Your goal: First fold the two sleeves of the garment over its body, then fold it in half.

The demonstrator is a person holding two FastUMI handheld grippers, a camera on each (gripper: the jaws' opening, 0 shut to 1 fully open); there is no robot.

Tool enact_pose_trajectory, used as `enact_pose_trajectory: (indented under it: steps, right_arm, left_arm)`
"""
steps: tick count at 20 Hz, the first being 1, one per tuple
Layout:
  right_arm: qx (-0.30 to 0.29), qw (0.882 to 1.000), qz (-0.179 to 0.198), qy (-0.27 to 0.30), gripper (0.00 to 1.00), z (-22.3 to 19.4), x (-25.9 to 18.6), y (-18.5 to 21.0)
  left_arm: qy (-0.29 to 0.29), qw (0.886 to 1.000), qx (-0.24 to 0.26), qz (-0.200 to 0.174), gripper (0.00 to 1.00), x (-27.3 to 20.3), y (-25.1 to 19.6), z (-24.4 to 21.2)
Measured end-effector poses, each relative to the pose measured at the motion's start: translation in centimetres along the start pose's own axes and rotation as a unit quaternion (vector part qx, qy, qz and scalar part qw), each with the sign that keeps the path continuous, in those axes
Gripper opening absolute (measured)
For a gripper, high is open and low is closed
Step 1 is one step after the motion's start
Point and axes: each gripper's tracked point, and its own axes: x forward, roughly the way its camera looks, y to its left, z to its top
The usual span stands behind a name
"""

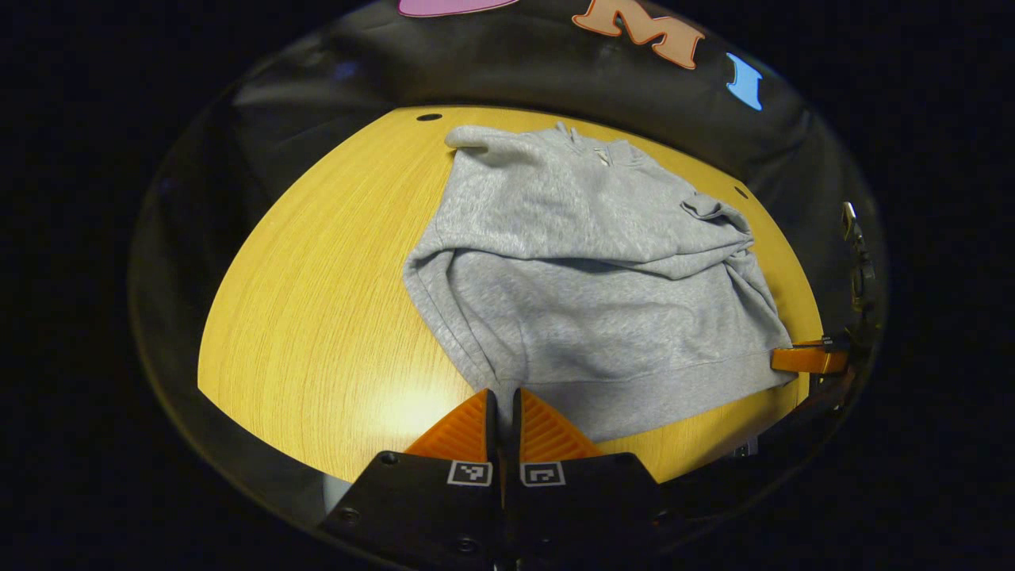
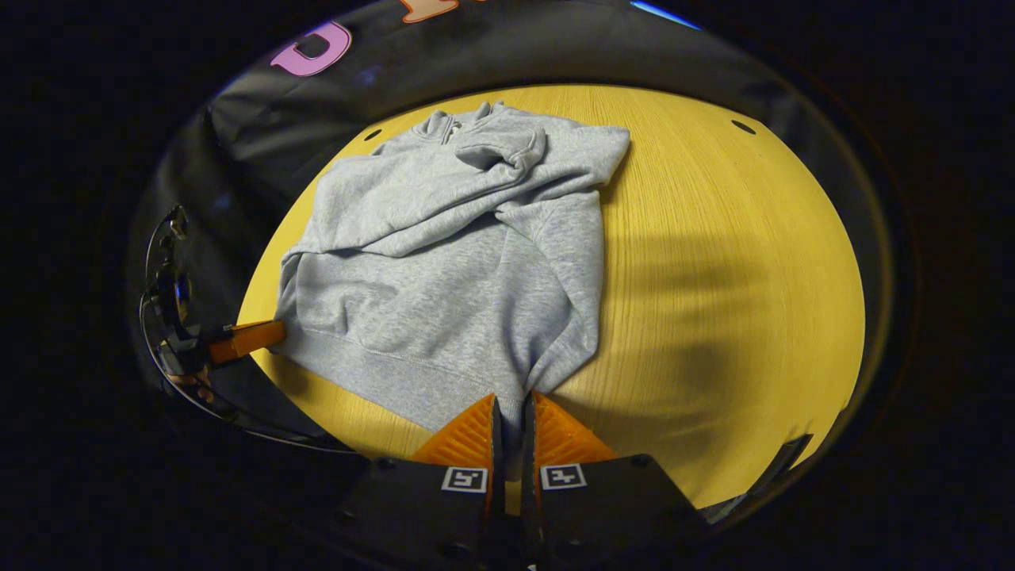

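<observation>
A grey sweatshirt (image 1: 587,262) lies flat on the yellow wooden table (image 1: 317,301), collar at the far side, with both sleeves folded across its body. In the left gripper view, my left gripper (image 1: 501,394) is shut on the near hem at one bottom corner. My right gripper (image 1: 809,358) shows far right at the other hem corner. In the right gripper view, my right gripper (image 2: 511,400) pinches the sweatshirt (image 2: 444,262) at the hem, with grey cloth between its fingers. The left gripper (image 2: 247,337) touches the hem's far-left corner there.
The round-looking table (image 2: 714,277) has bare wood on the outer side of each gripper. Small dark holes (image 2: 743,126) sit near its far edge. Black cloth wall stands behind the table.
</observation>
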Motion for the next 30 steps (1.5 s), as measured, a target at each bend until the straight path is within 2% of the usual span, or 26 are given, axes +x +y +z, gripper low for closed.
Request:
enact_pose_trajectory:
  steps: [6, 11, 16, 20, 28, 29, 30]
  right_arm:
    - [0.033, 0.996, 0.058, -0.065, 0.1, 4.4, -3.0, 2.5]
    - [0.079, 0.988, 0.089, -0.101, 0.1, 8.8, -5.0, 2.4]
    - [0.183, 0.968, 0.131, -0.114, 0.1, 13.0, -6.6, 1.7]
    - [0.233, 0.954, 0.152, -0.117, 0.1, 16.0, -6.2, 1.7]
    - [0.31, 0.935, 0.14, -0.102, 0.11, 19.4, -1.3, 1.1]
    - [0.317, 0.933, 0.14, -0.099, 0.05, 19.7, -0.8, 1.0]
    - [0.325, 0.931, 0.136, -0.095, 0.11, 19.9, -0.1, 0.9]
  left_arm:
    - [-0.035, 0.999, -0.029, -0.005, 0.0, -1.4, -0.6, 4.0]
    - [-0.067, 0.995, -0.068, -0.022, 0.0, -3.0, -0.4, 8.8]
    - [-0.076, 0.994, -0.076, -0.026, 0.0, -3.4, 0.0, 12.2]
    - [-0.054, 0.991, -0.12, -0.028, 0.0, -2.2, 0.2, 13.8]
    - [-0.02, 0.981, -0.19, -0.018, 0.0, 2.1, 0.8, 16.0]
    - [-0.013, 0.981, -0.195, -0.015, 0.0, 2.6, 1.0, 15.9]
    - [-0.008, 0.98, -0.199, -0.015, 0.0, 3.1, 1.0, 15.8]
